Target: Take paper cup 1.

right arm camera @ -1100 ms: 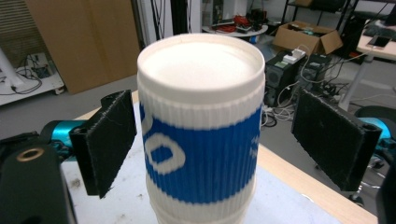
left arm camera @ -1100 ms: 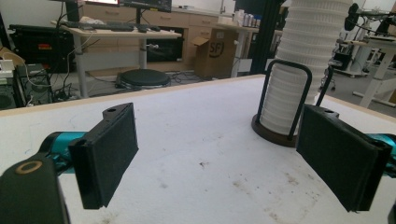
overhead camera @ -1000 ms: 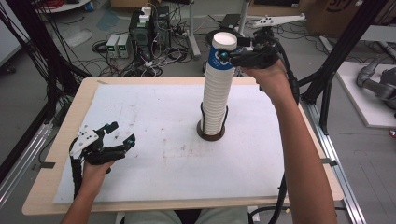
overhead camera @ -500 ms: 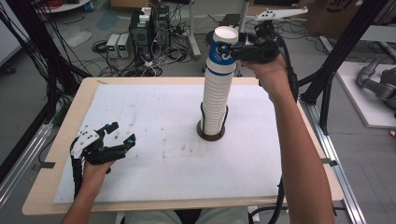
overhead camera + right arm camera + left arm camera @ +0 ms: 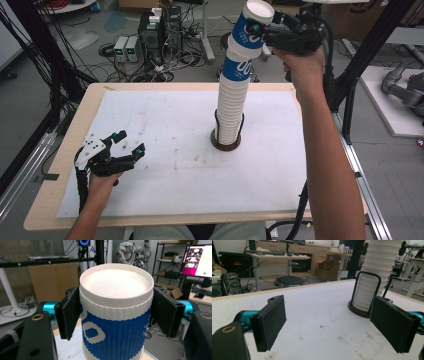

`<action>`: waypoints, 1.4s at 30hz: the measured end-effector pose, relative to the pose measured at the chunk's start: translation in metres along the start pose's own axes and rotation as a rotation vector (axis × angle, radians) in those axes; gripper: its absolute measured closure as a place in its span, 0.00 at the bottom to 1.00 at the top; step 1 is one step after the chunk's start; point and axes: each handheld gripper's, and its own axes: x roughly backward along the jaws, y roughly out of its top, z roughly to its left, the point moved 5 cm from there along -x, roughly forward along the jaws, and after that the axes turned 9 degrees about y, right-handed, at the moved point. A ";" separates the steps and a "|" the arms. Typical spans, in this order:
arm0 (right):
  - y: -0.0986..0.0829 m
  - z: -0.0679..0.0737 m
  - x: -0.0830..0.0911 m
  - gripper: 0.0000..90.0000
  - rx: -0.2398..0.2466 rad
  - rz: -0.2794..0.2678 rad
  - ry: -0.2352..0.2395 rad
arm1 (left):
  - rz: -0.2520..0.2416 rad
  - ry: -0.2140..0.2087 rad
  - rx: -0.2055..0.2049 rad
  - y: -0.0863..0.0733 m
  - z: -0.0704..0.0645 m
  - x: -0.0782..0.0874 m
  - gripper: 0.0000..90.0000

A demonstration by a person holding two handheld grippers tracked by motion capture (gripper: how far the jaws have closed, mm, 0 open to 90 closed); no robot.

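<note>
The right arm reaches far forward and up, its right gripper (image 5: 261, 31) held high above the far edge of the worktop (image 5: 165, 125), jaws clamped on the top cup (image 5: 252, 25). That cup (upside down, closed base uppermost) tilts slightly off the near-upright cup stack (image 5: 231, 107) in its holder (image 5: 226, 143). The left gripper (image 5: 131, 143) rests low at the near left, jaws apart.
</note>
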 end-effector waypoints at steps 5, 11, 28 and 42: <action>0.004 0.002 0.015 0.32 0.005 -0.013 0.003 | -0.005 -0.009 0.011 0.001 0.000 0.001 0.15; 0.002 0.006 0.045 0.32 0.028 -0.027 0.002 | -0.010 -0.016 0.020 0.003 -0.001 0.001 0.15; -0.076 0.041 0.097 0.32 0.049 0.088 0.061 | -0.001 -0.076 -0.008 0.002 -0.016 -0.004 0.15; -0.163 0.052 0.069 0.32 -0.031 0.178 0.141 | 0.001 -0.122 -0.019 0.001 -0.025 -0.004 0.15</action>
